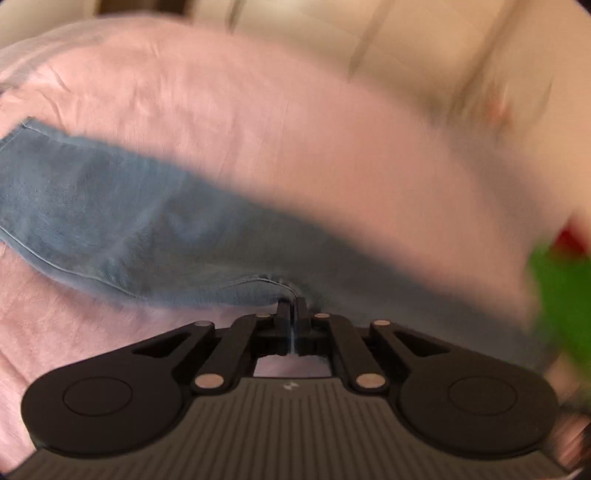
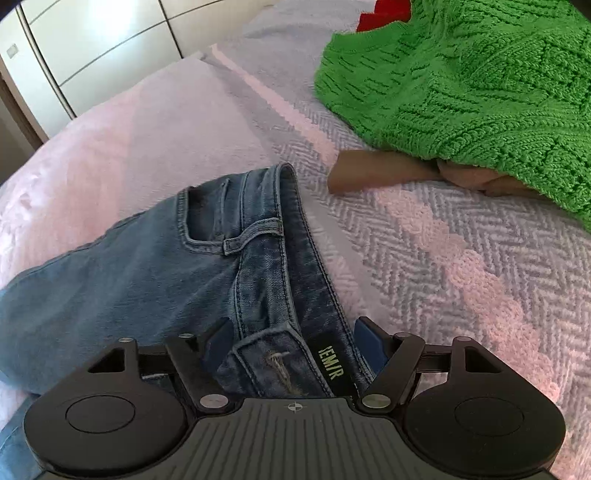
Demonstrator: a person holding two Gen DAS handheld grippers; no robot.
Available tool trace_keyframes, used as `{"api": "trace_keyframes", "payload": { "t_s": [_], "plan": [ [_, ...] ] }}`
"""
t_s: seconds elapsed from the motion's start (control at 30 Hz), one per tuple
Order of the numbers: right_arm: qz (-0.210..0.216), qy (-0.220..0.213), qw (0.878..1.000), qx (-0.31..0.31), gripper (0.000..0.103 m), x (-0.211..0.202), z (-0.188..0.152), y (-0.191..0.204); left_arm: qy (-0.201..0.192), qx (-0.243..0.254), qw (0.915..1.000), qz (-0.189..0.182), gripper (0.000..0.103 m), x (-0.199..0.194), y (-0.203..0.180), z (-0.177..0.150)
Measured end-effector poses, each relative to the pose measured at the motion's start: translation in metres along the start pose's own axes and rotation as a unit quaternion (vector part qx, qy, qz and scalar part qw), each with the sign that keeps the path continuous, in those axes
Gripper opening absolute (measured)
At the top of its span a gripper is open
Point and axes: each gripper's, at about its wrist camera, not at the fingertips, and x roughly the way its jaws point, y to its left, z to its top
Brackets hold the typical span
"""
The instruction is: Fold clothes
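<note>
The blue jeans [image 2: 155, 266] lie across the pink bedspread [image 2: 122, 147] on the bed, waistband end near the right hand-held gripper [image 2: 293, 349], legs running off toward the bed's left side. That right hand-held gripper stands spread, its blue pads either side of the waistband [image 2: 295, 229] by the label, not pressing it. Over in the left wrist view, blurred as it is, the left hand-held gripper [image 1: 292, 308] is pressed together and pinching a hemmed edge of the denim [image 1: 110, 206]. A green knitted sweater [image 2: 480, 85] sits toward the far right of the bed, a person's hand [image 2: 388, 173] poking out from under it, something red [image 2: 384, 16] beyond. The step looks like getting both ends held before folding. To do it well, the right gripper should likely close on both layers of the waistband, not just the top one, then both should lift together and keep the denim taut, so the fold lands flat, clear of the sweater.
</note>
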Motion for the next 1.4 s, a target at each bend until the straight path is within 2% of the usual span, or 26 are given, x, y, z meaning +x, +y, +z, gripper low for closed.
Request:
{"api": "trace_keyframes", "payload": {
  "t_s": [0.03, 0.1, 0.13, 0.17, 0.23, 0.27, 0.33, 0.4, 0.43, 0.53, 0.6, 0.7, 0.83, 0.9, 0.93, 0.97, 1.03, 1.1, 1.17, 1.2, 1.3, 1.33, 1.37, 1.4],
  "plan": [
    [-0.005, 0.0, 1.0, -0.002, 0.073, -0.001, 0.001, 0.002, 0.016, -0.001, 0.9998, 0.01, 0.01, 0.007, 0.003, -0.003],
    [-0.008, -0.008, 1.0, -0.018, 0.073, -0.008, 0.002, 0.004, 0.021, -0.045, 0.9987, 0.01, 0.011, 0.008, 0.012, -0.012],
    [-0.01, -0.013, 0.999, -0.027, 0.073, -0.012, 0.002, 0.005, 0.019, -0.062, 0.9978, 0.01, 0.013, 0.002, 0.014, -0.015],
    [-0.009, -0.017, 0.999, -0.035, 0.073, -0.016, 0.002, 0.005, 0.014, -0.079, 0.9967, 0.01, 0.021, -0.006, 0.017, -0.019],
    [-0.005, -0.014, 0.999, -0.035, 0.073, -0.021, 0.0, 0.002, 0.0, -0.115, 0.9933, 0.009, 0.029, -0.023, 0.027, -0.029],
    [-0.001, -0.012, 0.999, -0.031, 0.073, -0.022, -0.002, 0.0, -0.007, -0.136, 0.9906, 0.011, 0.029, -0.029, 0.035, -0.031],
    [0.002, -0.008, 1.0, -0.026, 0.073, -0.026, -0.007, -0.003, -0.021, -0.184, 0.9825, 0.019, 0.03, -0.037, 0.058, -0.031],
    [0.001, -0.008, 1.0, -0.025, 0.073, -0.032, -0.012, -0.004, -0.034, -0.231, 0.972, 0.026, 0.035, -0.045, 0.08, -0.031],
    [0.002, -0.007, 1.0, -0.022, 0.073, -0.033, -0.014, -0.005, -0.046, -0.259, 0.9644, 0.028, 0.039, -0.048, 0.094, -0.029],
    [-0.004, -0.003, 1.0, -0.012, 0.073, -0.038, -0.022, -0.007, -0.079, -0.327, 0.9414, 0.026, 0.044, -0.052, 0.136, -0.011],
    [-0.012, 0.0, 1.0, -0.004, 0.073, -0.041, -0.028, -0.006, -0.092, -0.344, 0.9336, 0.039, 0.045, -0.052, 0.158, 0.004],
    [-0.024, -0.004, 1.0, 0.007, 0.073, -0.047, -0.036, -0.001, -0.105, -0.347, 0.9296, 0.067, 0.047, -0.048, 0.185, 0.024],
    [-0.045, -0.016, 0.999, 0.01, 0.073, -0.059, -0.045, 0.015, -0.107, -0.337, 0.9302, 0.099, 0.047, -0.028, 0.209, 0.045],
    [-0.063, -0.024, 0.998, 0.008, 0.073, -0.065, -0.048, 0.027, -0.106, -0.318, 0.9362, 0.105, 0.039, -0.02, 0.217, 0.051],
    [-0.072, -0.028, 0.997, 0.008, 0.073, -0.067, -0.05, 0.033, -0.102, -0.296, 0.9427, 0.115, 0.018, -0.017, 0.219, 0.055],
    [-0.081, -0.033, 0.996, 0.009, 0.073, -0.069, -0.051, 0.038, -0.096, -0.267, 0.9503, 0.129, 0.002, -0.013, 0.219, 0.06],
    [-0.095, -0.039, 0.995, 0.021, 0.073, -0.074, -0.051, 0.047, -0.094, -0.213, 0.9633, 0.133, 0.001, -0.012, 0.219, 0.069],
    [-0.104, -0.042, 0.993, 0.036, 0.073, -0.08, -0.052, 0.056, -0.128, -0.15, 0.9707, 0.138, 0.0, -0.027, 0.209, 0.073],
    [-0.11, -0.046, 0.992, 0.045, 0.073, -0.087, -0.053, 0.065, -0.186, -0.083, 0.9686, 0.143, 0.001, -0.051, 0.196, 0.074],
    [-0.112, -0.048, 0.991, 0.047, 0.073, -0.09, -0.053, 0.068, -0.191, -0.059, 0.9685, 0.149, 0.001, -0.053, 0.195, 0.072],
    [-0.105, -0.042, 0.992, 0.05, 0.073, -0.089, -0.058, 0.076, -0.163, 0.005, 0.971, 0.175, 0.006, -0.039, 0.204, 0.064],
    [-0.105, -0.039, 0.993, 0.048, 0.073, -0.089, -0.059, 0.079, -0.126, 0.008, 0.9741, 0.187, 0.012, -0.027, 0.211, 0.061],
    [-0.107, -0.036, 0.993, 0.044, 0.073, -0.088, -0.062, 0.082, -0.088, -0.01, 0.9746, 0.206, 0.01, -0.014, 0.222, 0.058],
    [-0.106, -0.033, 0.993, 0.041, 0.073, -0.089, -0.063, 0.083, -0.086, -0.035, 0.9733, 0.21, 0.01, -0.015, 0.229, 0.055]
  ]
}}
